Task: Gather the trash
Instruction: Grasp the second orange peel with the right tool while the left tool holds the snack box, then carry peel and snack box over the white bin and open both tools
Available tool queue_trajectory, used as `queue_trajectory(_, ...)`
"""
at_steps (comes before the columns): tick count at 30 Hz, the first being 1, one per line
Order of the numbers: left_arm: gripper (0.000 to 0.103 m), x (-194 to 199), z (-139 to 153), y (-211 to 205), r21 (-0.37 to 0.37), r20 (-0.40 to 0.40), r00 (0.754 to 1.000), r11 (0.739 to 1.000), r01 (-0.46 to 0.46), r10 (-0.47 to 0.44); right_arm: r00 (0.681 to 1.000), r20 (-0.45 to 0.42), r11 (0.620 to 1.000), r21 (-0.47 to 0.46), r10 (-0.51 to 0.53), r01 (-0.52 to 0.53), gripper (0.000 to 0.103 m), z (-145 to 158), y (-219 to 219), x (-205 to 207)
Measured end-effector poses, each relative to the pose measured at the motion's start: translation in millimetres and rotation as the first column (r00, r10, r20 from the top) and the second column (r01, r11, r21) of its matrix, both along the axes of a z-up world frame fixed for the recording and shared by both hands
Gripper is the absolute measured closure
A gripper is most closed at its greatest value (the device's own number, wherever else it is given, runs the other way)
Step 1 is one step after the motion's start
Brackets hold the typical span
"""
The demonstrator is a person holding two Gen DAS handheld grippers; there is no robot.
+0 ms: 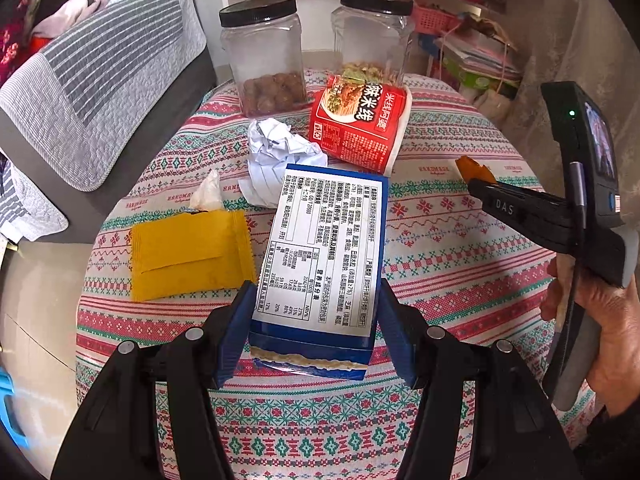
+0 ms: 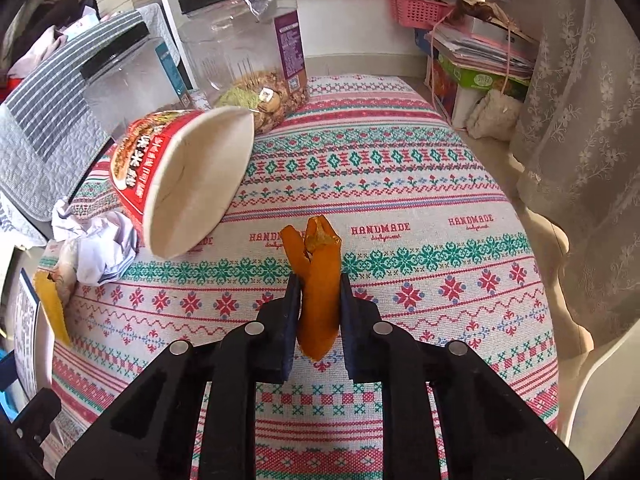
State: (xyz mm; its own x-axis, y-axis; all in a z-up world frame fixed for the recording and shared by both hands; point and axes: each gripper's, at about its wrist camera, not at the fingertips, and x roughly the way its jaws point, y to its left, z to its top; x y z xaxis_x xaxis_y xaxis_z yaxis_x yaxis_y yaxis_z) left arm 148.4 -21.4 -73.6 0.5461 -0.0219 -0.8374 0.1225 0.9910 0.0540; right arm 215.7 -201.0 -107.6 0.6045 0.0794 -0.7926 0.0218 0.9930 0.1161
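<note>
My left gripper (image 1: 316, 288) is shut on a blue box (image 1: 324, 240) with a white printed label, its pads pressing the box's two long sides near the close end. My right gripper (image 2: 319, 280) is shut on a curled piece of orange peel (image 2: 318, 308), held just above the patterned tablecloth (image 2: 420, 184). In the left wrist view the same peel (image 1: 472, 168) sticks out of the right gripper's tip at the right, with a hand on the handle. Crumpled white paper (image 1: 280, 148), a crushed red noodle cup (image 1: 360, 124) and a yellow packet (image 1: 188, 252) lie on the table.
Two clear jars with black lids (image 1: 268, 56) (image 1: 374, 32) stand at the table's far edge. A white tissue (image 1: 206, 192) lies by the yellow packet. A striped sofa (image 1: 100, 80) is to the left, with shelves and pink baskets (image 2: 420, 12) behind.
</note>
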Motion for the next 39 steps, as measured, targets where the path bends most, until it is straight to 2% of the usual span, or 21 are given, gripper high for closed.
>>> queue_trajectory(8,0.044,-3.2,23.3,-1.8,-0.033,0.076,0.996,0.999,-0.032,0.034,0.994,0.080,0.998,-0.023,0.068,-0.067,0.085,41.4,2.5,-32.8)
queue_trajectory(16,0.044,-13.1,45.2,-20.2,-0.059,0.146,0.989,0.998,-0.020,0.028,0.986,0.144,0.994,-0.081,0.084,-0.072,0.085,69.0,-13.3,-63.5)
queue_trajectory(27,0.044,-26.8,53.7,-60.2,-0.059,0.186,0.982,0.997,0.056,-0.044,0.985,0.171,0.993,-0.119,0.035,-0.015,0.085,83.1,-63.3,-93.4)
queue_trajectory(39,0.044,-36.6,59.0,-124.9,-0.077,0.211,0.966,0.983,0.166,-0.147,0.983,0.175,0.986,-0.147,-0.057,0.083,0.085,87.9,-127.7,-125.9)
